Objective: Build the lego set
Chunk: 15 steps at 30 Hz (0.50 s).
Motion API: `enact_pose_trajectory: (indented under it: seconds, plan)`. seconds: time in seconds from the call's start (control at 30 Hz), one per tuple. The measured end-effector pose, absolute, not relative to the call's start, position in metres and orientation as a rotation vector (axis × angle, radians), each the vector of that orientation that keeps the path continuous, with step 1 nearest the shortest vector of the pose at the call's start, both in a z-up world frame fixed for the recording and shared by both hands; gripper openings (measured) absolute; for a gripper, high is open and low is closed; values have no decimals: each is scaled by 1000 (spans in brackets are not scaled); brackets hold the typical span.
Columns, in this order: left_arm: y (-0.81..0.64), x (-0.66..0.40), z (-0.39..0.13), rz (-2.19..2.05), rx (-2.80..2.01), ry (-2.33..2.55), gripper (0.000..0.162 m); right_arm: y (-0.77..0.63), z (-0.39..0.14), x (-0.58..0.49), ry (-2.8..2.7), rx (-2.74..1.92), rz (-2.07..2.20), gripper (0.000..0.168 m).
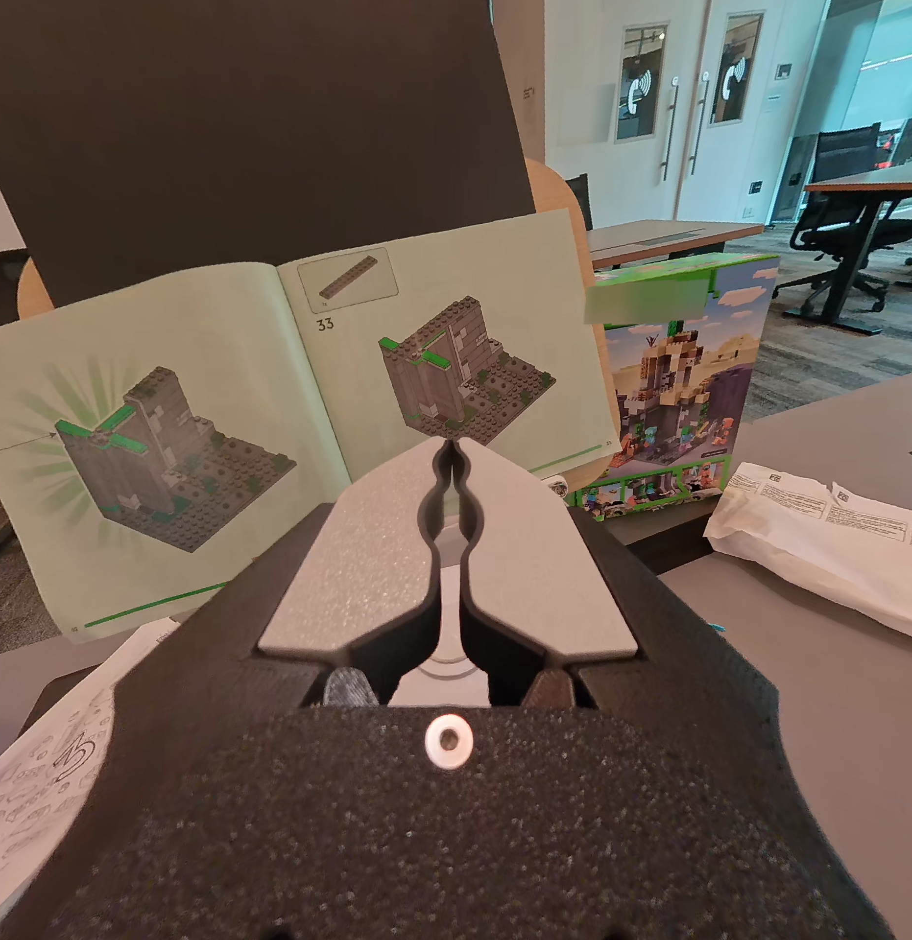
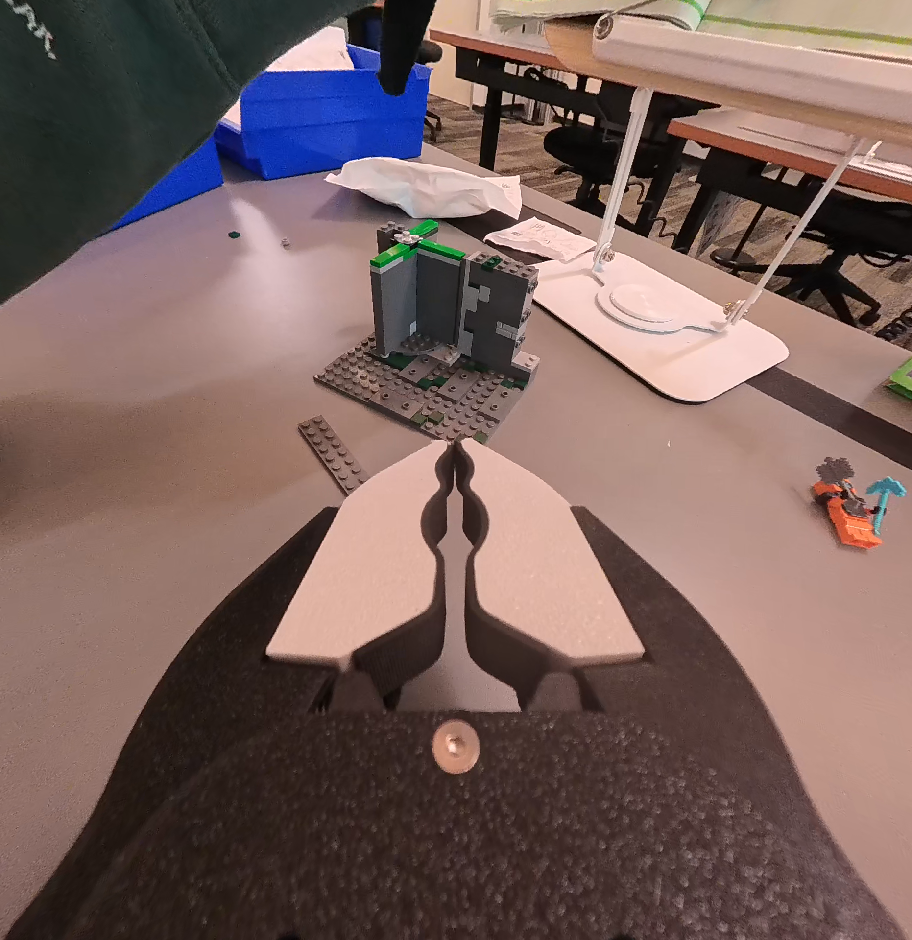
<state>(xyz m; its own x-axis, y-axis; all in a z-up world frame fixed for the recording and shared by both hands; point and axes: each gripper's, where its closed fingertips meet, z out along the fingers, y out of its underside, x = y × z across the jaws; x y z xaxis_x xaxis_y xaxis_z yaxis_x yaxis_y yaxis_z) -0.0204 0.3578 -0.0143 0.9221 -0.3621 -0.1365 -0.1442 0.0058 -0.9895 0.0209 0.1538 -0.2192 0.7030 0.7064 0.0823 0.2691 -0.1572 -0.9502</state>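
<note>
In the right wrist view a partly built grey lego wall with green tiles on top (image 2: 444,300) stands on a dark grey studded baseplate (image 2: 393,391) in the middle of the table. A long dark grey plate (image 2: 332,458) lies flat just left of my right gripper (image 2: 453,446), which is shut and empty, just short of the baseplate's near corner. In the left wrist view my left gripper (image 1: 450,445) is shut and empty, raised and facing the open instruction booklet (image 1: 230,407) on its stand.
The lego box (image 1: 683,386) stands right of the booklet, with a crumpled paper bag (image 1: 825,544) beside it. The right wrist view shows blue bins (image 2: 332,127), a white paper bag (image 2: 428,193), the white stand base (image 2: 657,330), an orange minifigure with a blue pickaxe (image 2: 851,508), and a person's green sleeve (image 2: 87,127). One gripper's finger ends stand about 30 centimeters off the other's. From the right gripper's tips to the long dark grey plate (image 2: 332,458) is close to 9 centimeters.
</note>
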Motion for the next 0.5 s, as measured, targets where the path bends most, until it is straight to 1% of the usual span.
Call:
enact_pose_trajectory:
  seconds: [0.2, 0.5]
  plan:
    - [355, -25, -23, -178, -1583, 420, 0, 154, -221, 21, -782, -1739, 461, 0]
    - [314, -38, -86, -179, -1677, 609, 0, 155, -222, 22, -779, -1745, 459, 0]
